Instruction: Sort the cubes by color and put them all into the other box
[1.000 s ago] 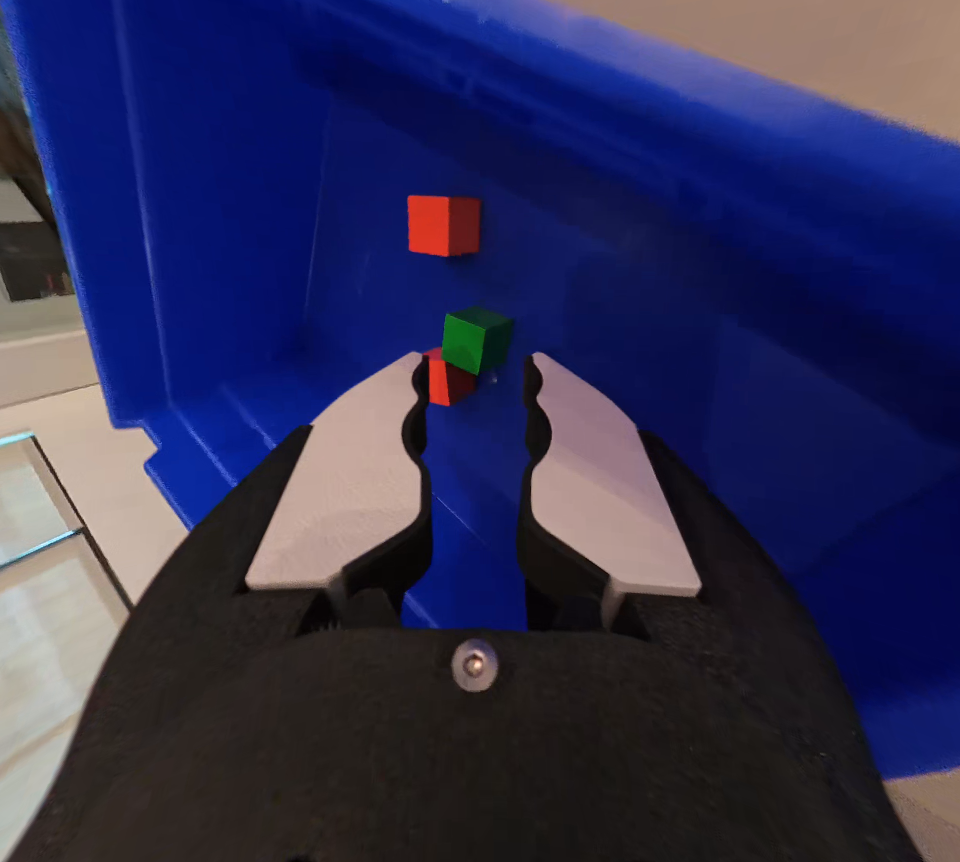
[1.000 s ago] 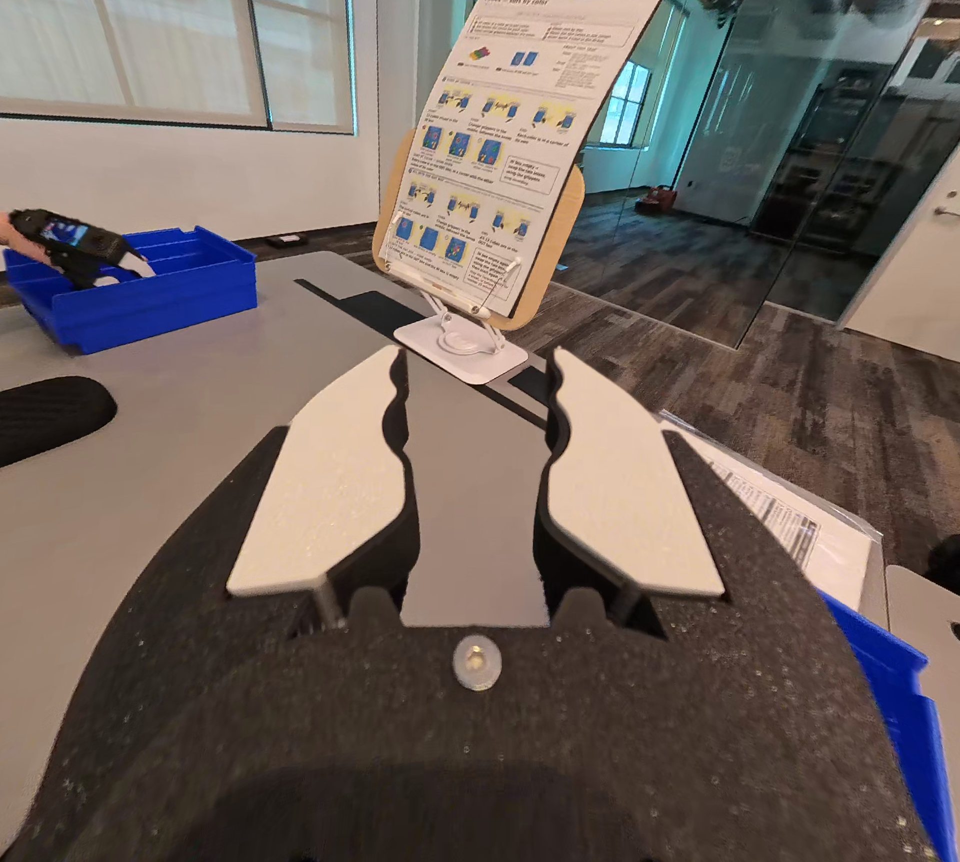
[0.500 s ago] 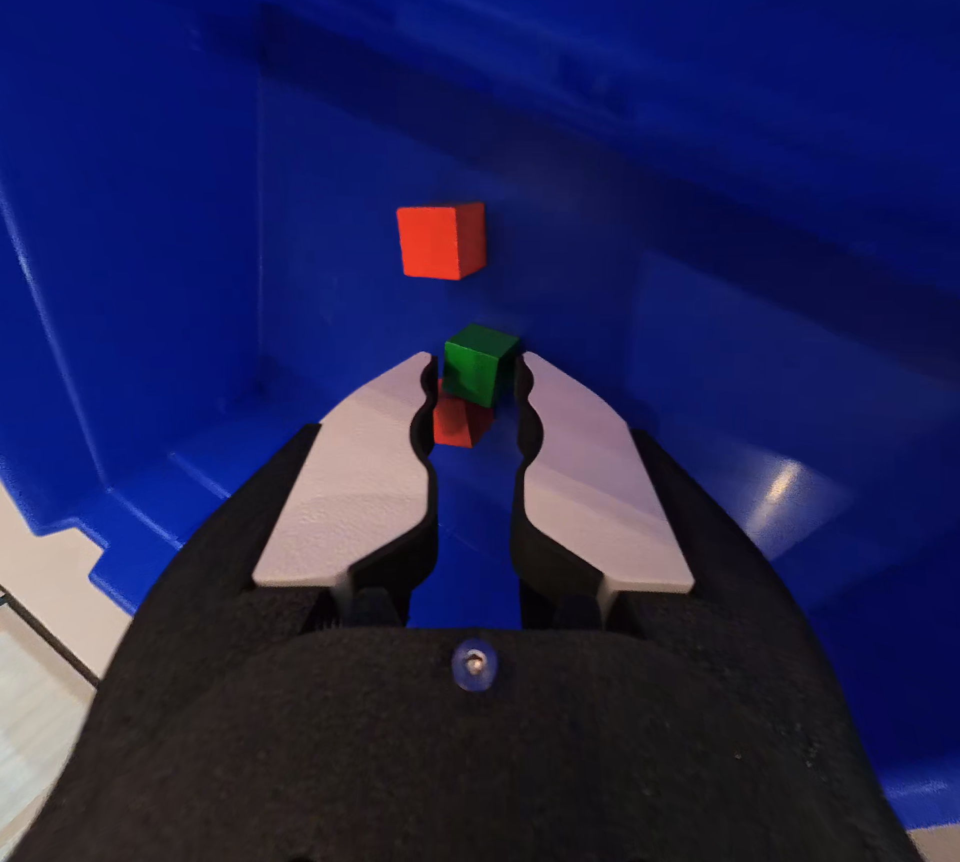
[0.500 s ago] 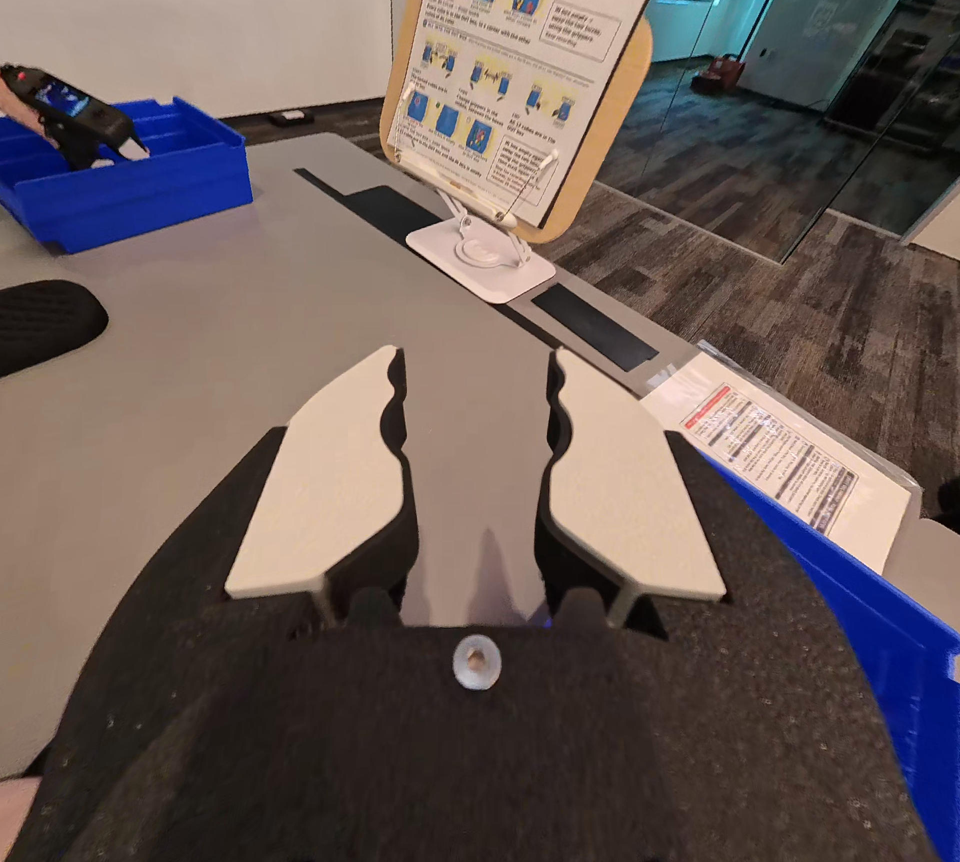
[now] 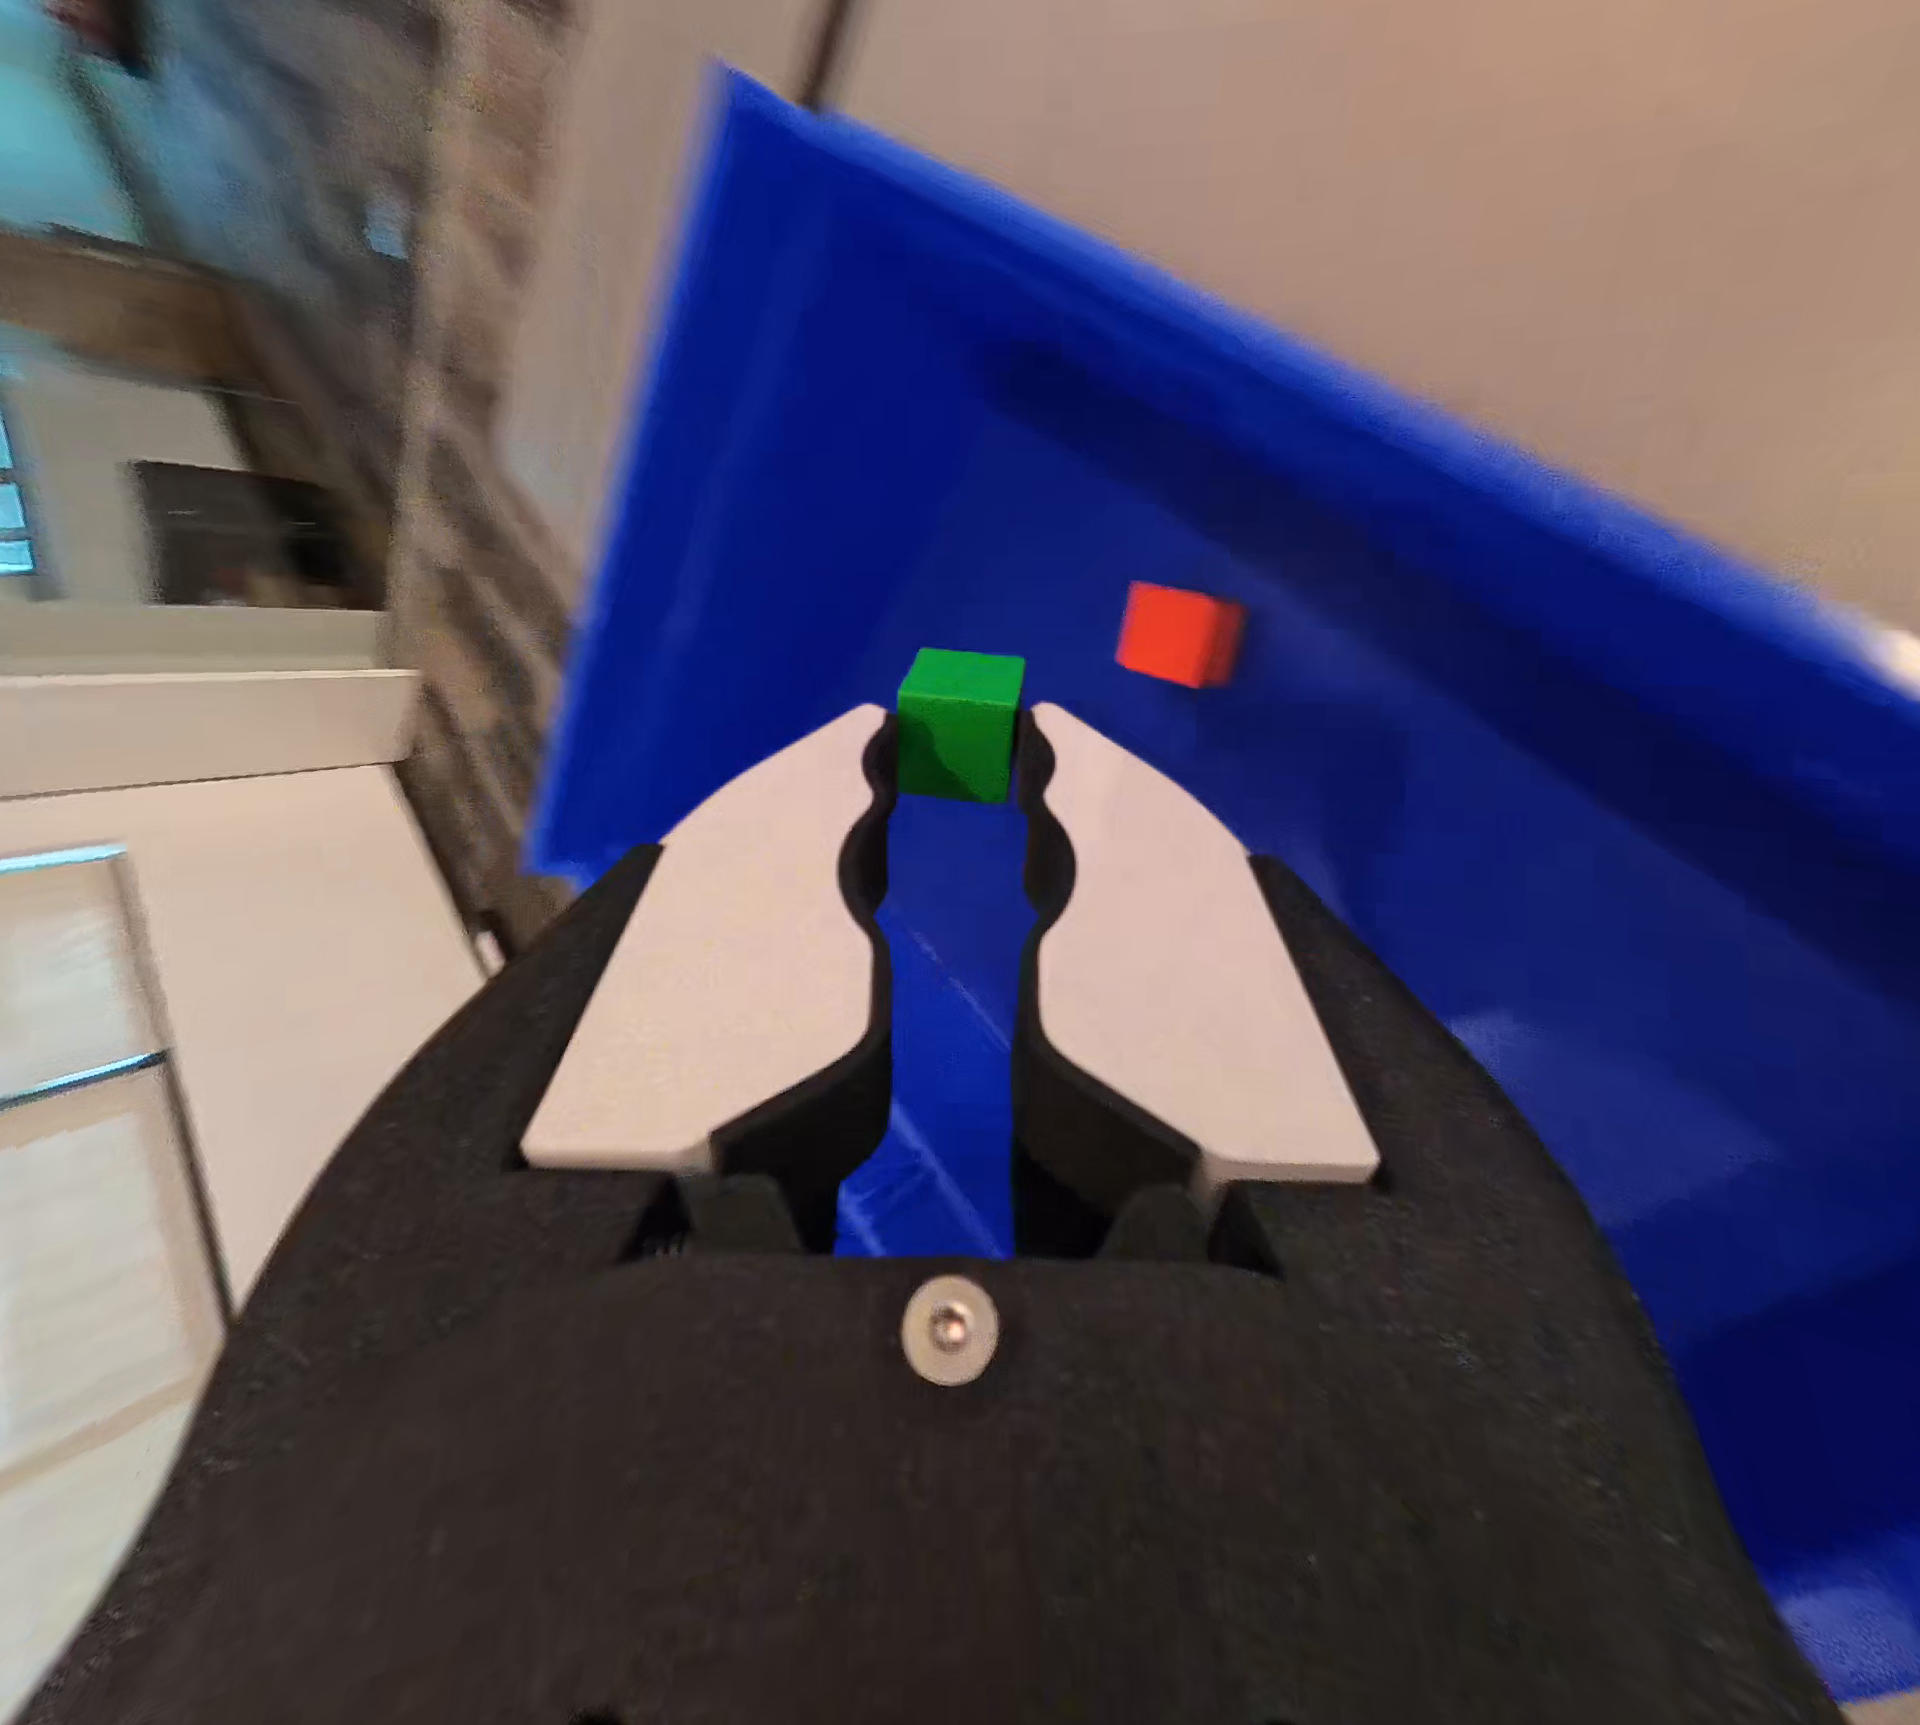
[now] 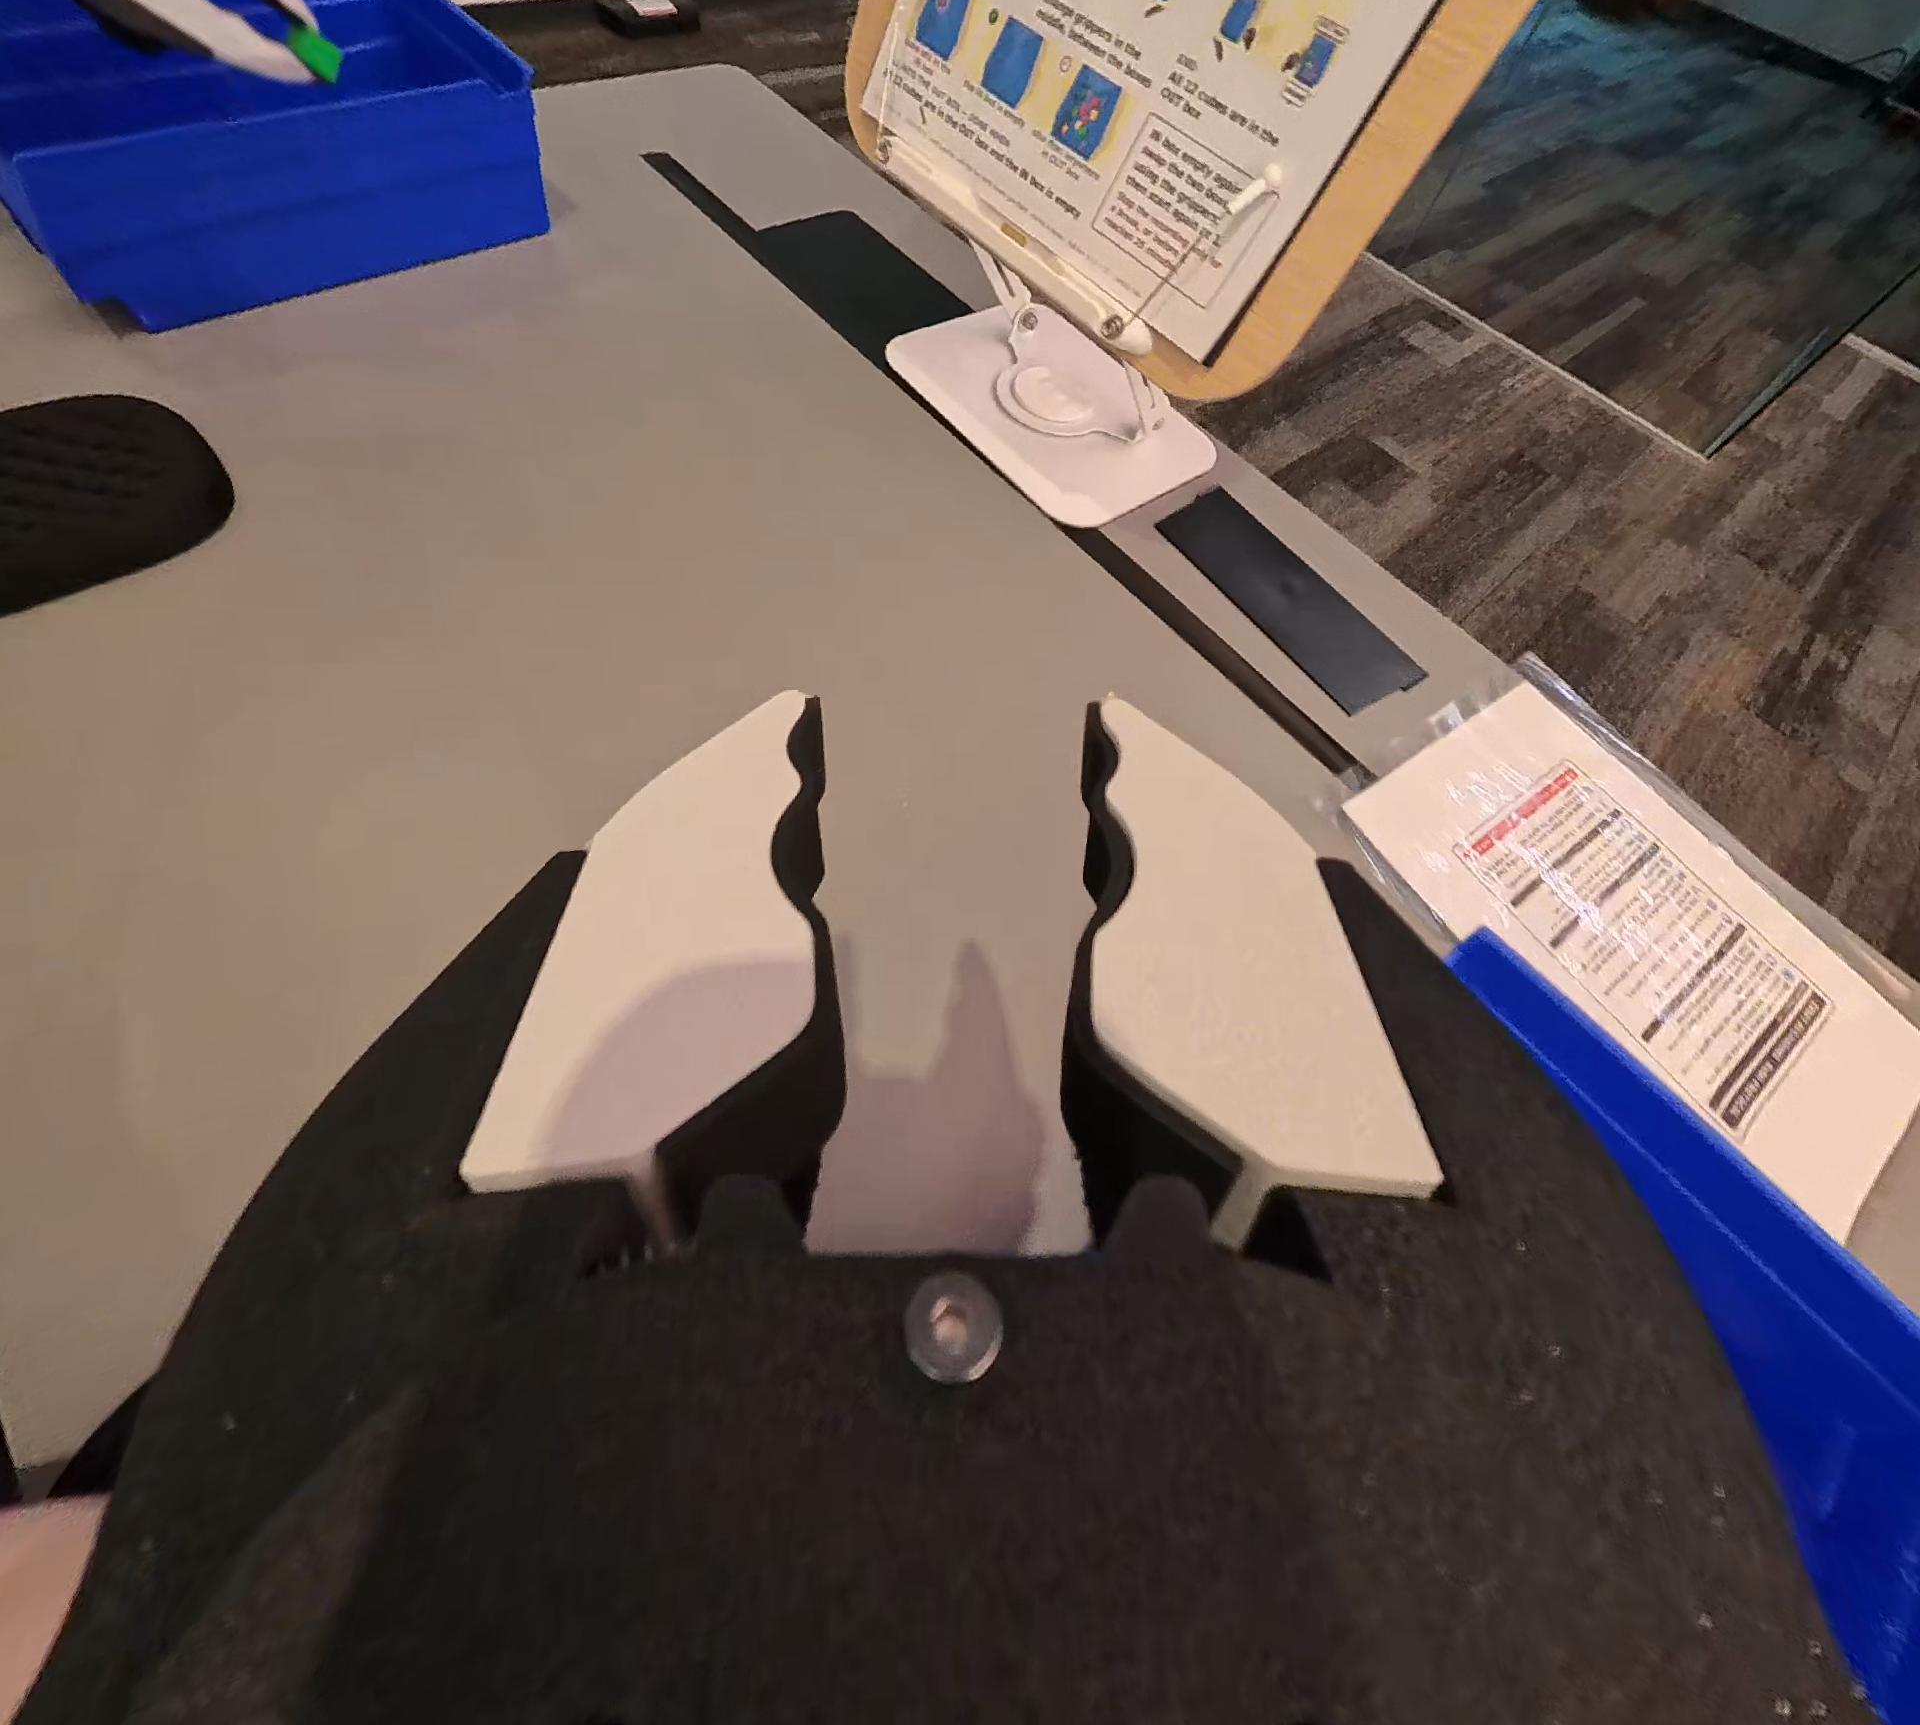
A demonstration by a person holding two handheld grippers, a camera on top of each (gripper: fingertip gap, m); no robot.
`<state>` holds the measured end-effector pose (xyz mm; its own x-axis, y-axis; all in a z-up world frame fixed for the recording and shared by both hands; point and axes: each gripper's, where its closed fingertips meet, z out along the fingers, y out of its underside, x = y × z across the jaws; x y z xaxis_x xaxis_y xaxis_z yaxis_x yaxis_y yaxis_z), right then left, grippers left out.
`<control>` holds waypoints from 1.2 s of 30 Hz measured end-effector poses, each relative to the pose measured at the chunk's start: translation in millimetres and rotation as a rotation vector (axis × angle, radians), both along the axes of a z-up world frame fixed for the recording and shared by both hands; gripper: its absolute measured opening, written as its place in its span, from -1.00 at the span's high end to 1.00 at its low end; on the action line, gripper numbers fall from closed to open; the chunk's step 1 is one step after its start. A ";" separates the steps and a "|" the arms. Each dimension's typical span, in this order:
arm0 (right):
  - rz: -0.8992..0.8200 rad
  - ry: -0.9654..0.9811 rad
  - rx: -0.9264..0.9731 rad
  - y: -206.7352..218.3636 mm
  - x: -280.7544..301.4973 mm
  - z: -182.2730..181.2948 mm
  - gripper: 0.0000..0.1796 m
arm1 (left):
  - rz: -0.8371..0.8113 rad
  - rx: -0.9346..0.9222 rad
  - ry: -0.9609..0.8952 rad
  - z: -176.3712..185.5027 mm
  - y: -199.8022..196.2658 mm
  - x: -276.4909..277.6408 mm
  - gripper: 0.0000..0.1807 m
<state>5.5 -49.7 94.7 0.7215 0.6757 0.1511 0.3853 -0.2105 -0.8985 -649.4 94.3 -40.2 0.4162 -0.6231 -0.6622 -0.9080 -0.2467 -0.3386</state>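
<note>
My left gripper is shut on a green cube, held at its fingertips above a blue box. A red cube lies on that box's floor to the right. The right wrist view shows the same gripper with the green cube over the far blue box. My right gripper is open and empty above the grey table. The edge of a second blue box shows at its lower right.
A stand with an instruction sheet is at the table's far right edge. A laminated sheet lies by the near blue box. A black pad lies at the left. A black strip runs along the table's right side.
My left gripper closed on the green cube and lifted it off the box floor, swinging left; the red cube beneath it is out of sight. My right gripper tilted down toward the table.
</note>
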 end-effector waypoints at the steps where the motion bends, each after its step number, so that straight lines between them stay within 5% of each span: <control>1: 0.006 0.000 0.003 2.3 -6.6 2.0 0.48 | 0.016 0.089 -0.041 21.9 0.0 6.0 0.76; 5: 0.031 -0.004 0.032 15.3 -51.9 14.7 0.49 | 0.021 0.342 -0.302 94.9 -18.9 62.3 0.76; 9: 0.110 0.109 0.059 20.7 -132.3 32.5 0.55 | -0.048 0.508 -0.386 128.2 -46.8 145.4 0.76; 12: 0.225 0.170 0.035 9.0 -193.9 30.5 0.70 | -0.145 0.550 -0.454 130.2 -67.4 222.2 0.77; 19: 0.194 0.131 -0.052 16.5 -243.9 -6.9 0.55 | -0.335 0.479 -0.537 103.3 -94.1 354.2 0.76; 31: 0.176 0.218 -0.233 37.2 -252.2 -39.7 0.51 | -0.436 0.496 -0.493 100.5 -108.5 410.2 0.77; 36: 0.202 0.200 -0.245 37.6 -254.5 -45.2 0.76 | -0.435 0.504 -0.458 97.0 -109.0 413.8 0.77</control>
<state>-249.0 -12.1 49.5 0.5690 0.8060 -0.1633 0.2627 -0.3663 -0.8926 -235.6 -14.6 56.8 0.5029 -0.4638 -0.7294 -0.6317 0.3787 -0.6764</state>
